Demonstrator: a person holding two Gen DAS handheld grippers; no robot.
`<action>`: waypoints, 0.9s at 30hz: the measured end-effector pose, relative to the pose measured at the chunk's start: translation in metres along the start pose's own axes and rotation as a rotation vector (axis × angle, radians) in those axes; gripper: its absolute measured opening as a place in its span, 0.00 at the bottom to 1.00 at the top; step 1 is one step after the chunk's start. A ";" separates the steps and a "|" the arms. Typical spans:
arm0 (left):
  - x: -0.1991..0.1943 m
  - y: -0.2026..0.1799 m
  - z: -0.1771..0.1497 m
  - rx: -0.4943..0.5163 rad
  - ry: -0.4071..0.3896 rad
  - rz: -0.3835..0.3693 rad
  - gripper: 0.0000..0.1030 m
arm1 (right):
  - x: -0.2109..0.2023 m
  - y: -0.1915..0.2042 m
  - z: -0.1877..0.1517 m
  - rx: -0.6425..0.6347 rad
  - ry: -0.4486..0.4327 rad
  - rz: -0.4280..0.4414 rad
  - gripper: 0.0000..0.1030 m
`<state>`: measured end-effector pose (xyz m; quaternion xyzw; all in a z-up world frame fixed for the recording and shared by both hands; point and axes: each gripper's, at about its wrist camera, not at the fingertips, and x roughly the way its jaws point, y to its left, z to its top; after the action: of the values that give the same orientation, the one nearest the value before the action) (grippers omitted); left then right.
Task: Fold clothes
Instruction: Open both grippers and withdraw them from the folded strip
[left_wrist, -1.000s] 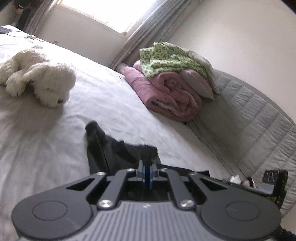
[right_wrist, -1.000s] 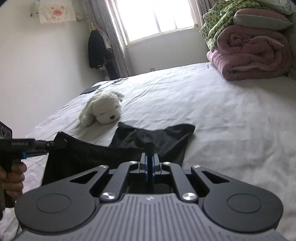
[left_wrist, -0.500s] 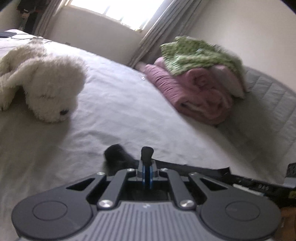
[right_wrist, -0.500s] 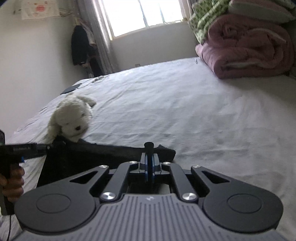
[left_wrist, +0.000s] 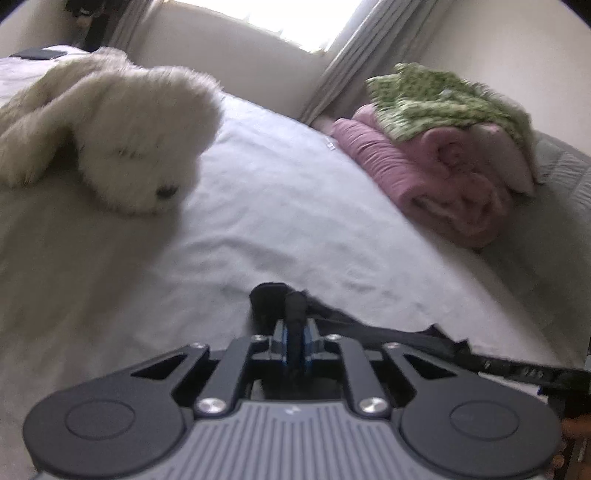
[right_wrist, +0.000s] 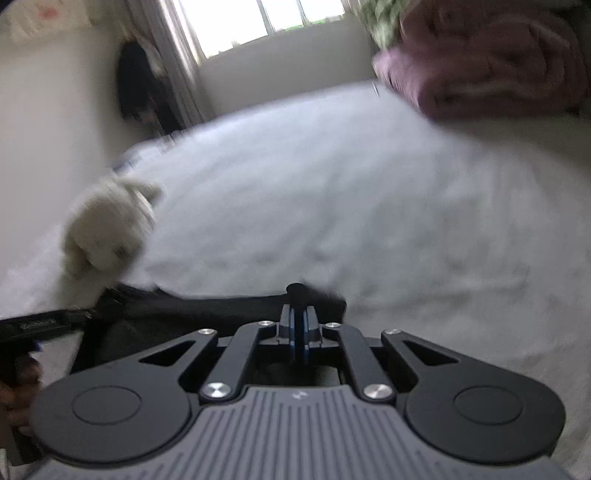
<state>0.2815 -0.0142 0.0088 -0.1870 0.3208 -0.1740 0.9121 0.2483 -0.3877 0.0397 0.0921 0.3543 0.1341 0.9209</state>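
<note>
A black garment stretches as a band between my two grippers, low over the white bed sheet. In the left wrist view my left gripper has a fold of the cloth between its blue pads, and its jaws are opening. The right gripper's arm shows at the right edge. In the blurred right wrist view my right gripper is shut on the other end of the black garment. The left gripper and the hand holding it sit at the left edge.
A white plush dog lies on the bed sheet just beyond the left gripper, and the plush dog nearly touches the cloth. Folded pink and green blankets are stacked by the padded headboard. Dark clothes hang near the window.
Both grippers have moved forward and down toward the sheet, carrying the black garment. The cloth behind them is now hidden. The plush dog looms much closer in the left wrist view.
</note>
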 end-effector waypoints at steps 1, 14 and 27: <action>0.000 0.001 0.001 -0.013 0.000 0.003 0.13 | 0.004 0.001 -0.003 0.001 0.007 -0.017 0.07; -0.118 -0.009 -0.008 -0.030 -0.085 0.057 0.43 | -0.115 0.004 -0.029 0.003 -0.052 -0.101 0.21; -0.211 -0.074 -0.118 0.220 0.037 0.103 0.45 | -0.207 0.066 -0.115 -0.030 0.018 0.079 0.22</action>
<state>0.0354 -0.0138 0.0668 -0.0656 0.3258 -0.1645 0.9287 0.0113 -0.3810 0.1031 0.0908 0.3568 0.1764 0.9129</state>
